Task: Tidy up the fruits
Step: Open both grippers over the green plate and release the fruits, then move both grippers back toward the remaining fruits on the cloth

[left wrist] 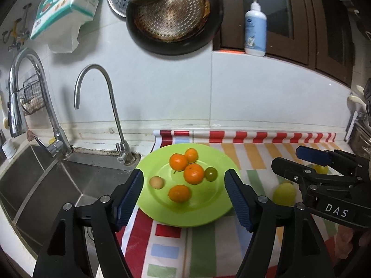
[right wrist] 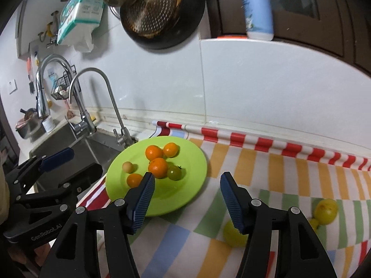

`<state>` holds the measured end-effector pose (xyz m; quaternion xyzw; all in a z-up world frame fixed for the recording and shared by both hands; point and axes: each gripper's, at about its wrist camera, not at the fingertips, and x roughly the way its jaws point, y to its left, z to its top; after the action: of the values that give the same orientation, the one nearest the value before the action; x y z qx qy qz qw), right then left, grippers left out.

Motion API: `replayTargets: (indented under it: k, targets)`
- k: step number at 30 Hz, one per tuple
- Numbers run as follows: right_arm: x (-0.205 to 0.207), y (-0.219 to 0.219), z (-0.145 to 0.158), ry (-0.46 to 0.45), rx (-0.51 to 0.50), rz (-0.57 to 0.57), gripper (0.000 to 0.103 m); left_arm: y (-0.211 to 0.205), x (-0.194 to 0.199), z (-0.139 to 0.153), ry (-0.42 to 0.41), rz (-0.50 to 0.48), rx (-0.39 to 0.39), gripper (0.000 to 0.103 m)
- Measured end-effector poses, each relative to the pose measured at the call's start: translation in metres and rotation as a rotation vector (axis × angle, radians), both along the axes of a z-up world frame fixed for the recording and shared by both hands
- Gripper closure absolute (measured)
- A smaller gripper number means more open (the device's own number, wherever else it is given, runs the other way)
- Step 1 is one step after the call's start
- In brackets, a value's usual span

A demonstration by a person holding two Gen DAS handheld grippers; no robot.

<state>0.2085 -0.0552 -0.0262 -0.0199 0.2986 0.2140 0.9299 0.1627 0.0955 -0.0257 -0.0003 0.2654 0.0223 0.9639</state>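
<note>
A lime green plate (left wrist: 208,210) (right wrist: 192,162) on the striped cloth holds several small oranges (left wrist: 193,173) (right wrist: 158,167), a green tomato (left wrist: 211,173) (right wrist: 174,172) and a small beige fruit (left wrist: 156,182) (right wrist: 127,167). Yellow-green fruits lie on the cloth to the right of the plate (left wrist: 284,194) (right wrist: 325,211), one partly behind my right finger (right wrist: 231,234). My left gripper (left wrist: 184,192) is open and empty just above the plate's near side. My right gripper (right wrist: 187,193) is open and empty over the cloth at the plate's right edge; it also shows in the left wrist view (left wrist: 292,159).
A steel sink (left wrist: 46,185) with two faucets (left wrist: 102,106) lies left of the plate. A dark pan (left wrist: 174,16) and a tissue pack (left wrist: 67,4) hang on the tiled wall. A soap bottle (left wrist: 255,25) stands on the window ledge. The striped cloth (right wrist: 289,180) extends right.
</note>
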Motion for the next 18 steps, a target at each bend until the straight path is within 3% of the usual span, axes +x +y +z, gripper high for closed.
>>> replayTargets:
  k: [18]
  targets:
    - [-0.066,-0.064,0.023,-0.062,0.004,-0.149,0.03,-0.049,-0.05,0.023,-0.085,-0.078,0.019,0.002]
